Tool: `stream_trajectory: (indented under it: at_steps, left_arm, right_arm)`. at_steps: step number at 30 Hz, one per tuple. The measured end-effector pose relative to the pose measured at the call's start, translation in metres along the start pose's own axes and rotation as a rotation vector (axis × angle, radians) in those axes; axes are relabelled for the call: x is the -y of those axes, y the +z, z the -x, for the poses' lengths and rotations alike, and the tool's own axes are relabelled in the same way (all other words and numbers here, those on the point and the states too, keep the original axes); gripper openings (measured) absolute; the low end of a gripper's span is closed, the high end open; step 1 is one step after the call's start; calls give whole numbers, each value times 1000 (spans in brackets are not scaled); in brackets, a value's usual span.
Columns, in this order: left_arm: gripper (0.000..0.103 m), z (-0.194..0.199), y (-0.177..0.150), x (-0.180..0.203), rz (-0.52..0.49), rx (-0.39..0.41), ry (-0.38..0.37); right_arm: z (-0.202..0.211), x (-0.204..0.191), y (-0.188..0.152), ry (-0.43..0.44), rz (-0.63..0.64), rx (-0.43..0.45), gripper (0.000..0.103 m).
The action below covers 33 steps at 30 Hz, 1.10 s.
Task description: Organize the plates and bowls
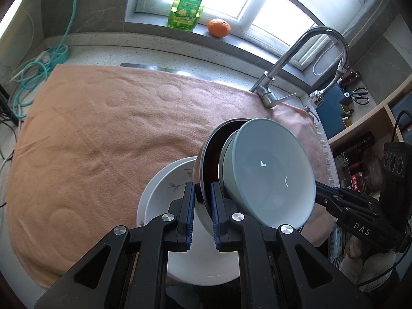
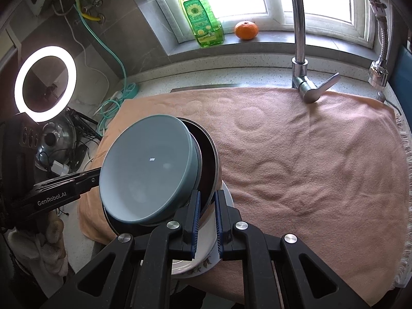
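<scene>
you have both grippers clamped on the rim of the same dark, steel-walled round bowl (image 1: 209,154), the left gripper (image 1: 202,215) on one side and the right gripper (image 2: 206,221) on the opposite side, each with jaws narrow and pinched on that thin rim. the grey-blue glazed bowl (image 1: 267,170) sits nested inside it, and the pair is tilted steeply, held just above the white ceramic plate with a leaf sprig pattern (image 1: 164,193) that lies on the peach terry towel (image 1: 97,134). the main risk, i judge, is the grey-blue bowl sliding out: nothing grips it, only the tilt and the dark bowl's wall hold it. a thin rim pinch can also slip if your two hands drift apart or twist unevenly, and a careless lowering could knock the plate's edge. level the stack before you travel. both bowls look empty; the plate carries nothing that i can see.
</scene>
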<state>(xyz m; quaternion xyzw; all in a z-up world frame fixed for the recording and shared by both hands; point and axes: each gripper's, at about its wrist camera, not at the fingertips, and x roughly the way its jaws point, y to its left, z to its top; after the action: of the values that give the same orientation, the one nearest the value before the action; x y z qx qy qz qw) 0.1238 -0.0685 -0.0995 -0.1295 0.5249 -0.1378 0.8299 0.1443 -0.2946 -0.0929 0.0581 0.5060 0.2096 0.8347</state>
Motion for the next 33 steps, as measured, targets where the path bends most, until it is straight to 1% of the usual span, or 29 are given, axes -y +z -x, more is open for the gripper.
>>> stream_trajectory:
  at_steps: [13, 20, 33]
  left_arm:
    - [10, -3, -10, -17, -17, -47, -13]
    - [10, -6, -13, -20, -29, -69, -24]
    - [10, -10, -14, -22, -42, -84, -30]
  right_arm:
    - [-16, -20, -20, -29, -31, -35, 10]
    - [-19, -22, -26, -42, -49, -40, 10]
    - [-27, -24, -34, -61, -70, -51, 10]
